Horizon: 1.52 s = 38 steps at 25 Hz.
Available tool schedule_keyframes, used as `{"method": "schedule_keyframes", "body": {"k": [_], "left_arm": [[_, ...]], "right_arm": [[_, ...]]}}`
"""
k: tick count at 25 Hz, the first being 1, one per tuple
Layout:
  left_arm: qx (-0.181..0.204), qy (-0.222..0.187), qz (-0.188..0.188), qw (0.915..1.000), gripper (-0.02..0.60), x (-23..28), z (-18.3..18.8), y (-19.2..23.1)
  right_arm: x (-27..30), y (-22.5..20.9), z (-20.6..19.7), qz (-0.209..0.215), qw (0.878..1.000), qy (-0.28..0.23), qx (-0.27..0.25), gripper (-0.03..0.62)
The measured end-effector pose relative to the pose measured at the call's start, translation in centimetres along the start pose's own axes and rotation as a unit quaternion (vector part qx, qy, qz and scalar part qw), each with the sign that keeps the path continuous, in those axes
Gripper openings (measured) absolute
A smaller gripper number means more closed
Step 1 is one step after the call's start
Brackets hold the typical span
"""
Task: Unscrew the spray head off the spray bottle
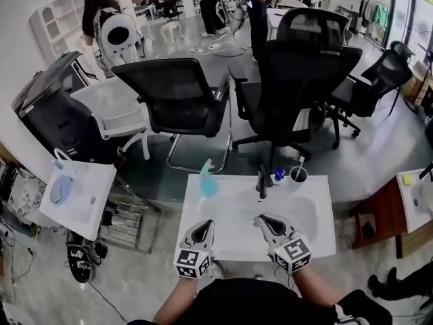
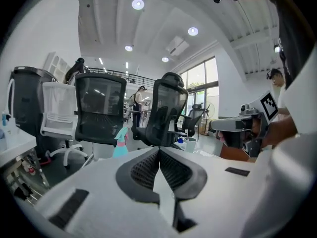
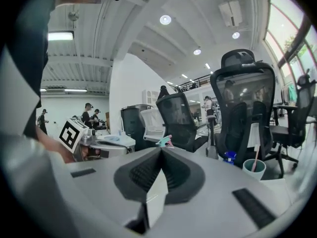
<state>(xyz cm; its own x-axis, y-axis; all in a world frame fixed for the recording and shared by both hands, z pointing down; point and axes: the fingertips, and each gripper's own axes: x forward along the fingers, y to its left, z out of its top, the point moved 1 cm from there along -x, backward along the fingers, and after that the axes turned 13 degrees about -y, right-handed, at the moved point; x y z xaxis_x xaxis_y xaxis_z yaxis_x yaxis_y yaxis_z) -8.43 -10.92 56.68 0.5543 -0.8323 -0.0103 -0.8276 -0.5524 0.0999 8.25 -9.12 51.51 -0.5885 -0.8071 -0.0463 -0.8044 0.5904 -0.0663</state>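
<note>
At the near rim of the white basin [image 1: 233,212], we hold the left gripper [image 1: 203,227] and right gripper [image 1: 265,221] with jaws pressed together, both empty. The spray bottle [image 1: 208,181] stands upright at the far-left edge, well apart from both. We judge 2 needs: 1 claw clamps the body firmly, and the other seats squarely on the spray head [image 1: 206,165] before turning.

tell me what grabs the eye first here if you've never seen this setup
The two tools stand out first: the left tool and the right tool, both shut and empty, side by side at the near edge of the white washbasin. Next comes the teal spray bottle at the basin's far left corner, its spray head on and untouched. Black office chairs loom just behind the basin.
</note>
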Motion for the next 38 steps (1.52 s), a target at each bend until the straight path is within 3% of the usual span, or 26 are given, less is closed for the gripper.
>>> {"method": "schedule_keyframes", "body": {"k": [8,17,22,28,33,36,38], "left_arm": [[-0.002,0.014,-0.061,0.9980,0.009,1.4,-0.4,4.7],[0.007,0.020,-0.106,0.9941,0.009,2.3,-1.3,6.3],[0.008,0.027,-0.091,0.9955,0.009,3.5,-2.4,7.2],[0.015,0.036,-0.065,0.9971,0.009,5.4,-4.0,7.6],[0.018,0.041,-0.002,0.9990,0.009,6.6,-4.8,9.6],[0.014,0.044,0.003,0.9989,0.011,6.9,-5.4,10.0],[0.011,0.041,-0.004,0.9991,0.111,7.3,-5.8,10.0]], "right_arm": [[3.4,1.8,-1.0,-0.067,0.998,0.010,-0.001,0.006],[4.8,3.3,-2.5,-0.110,0.994,0.022,0.002,0.006],[5.0,2.4,-3.5,-0.114,0.993,0.027,0.011,0.006],[5.4,0.7,-4.8,-0.089,0.995,0.034,0.033,0.006],[6.5,-0.4,-5.6,-0.060,0.997,0.042,0.031,0.006],[7.3,-0.6,-5.8,-0.047,0.997,0.044,0.035,0.006],[7.6,-0.6,-6.0,-0.040,0.998,0.046,0.035,0.006]]}}
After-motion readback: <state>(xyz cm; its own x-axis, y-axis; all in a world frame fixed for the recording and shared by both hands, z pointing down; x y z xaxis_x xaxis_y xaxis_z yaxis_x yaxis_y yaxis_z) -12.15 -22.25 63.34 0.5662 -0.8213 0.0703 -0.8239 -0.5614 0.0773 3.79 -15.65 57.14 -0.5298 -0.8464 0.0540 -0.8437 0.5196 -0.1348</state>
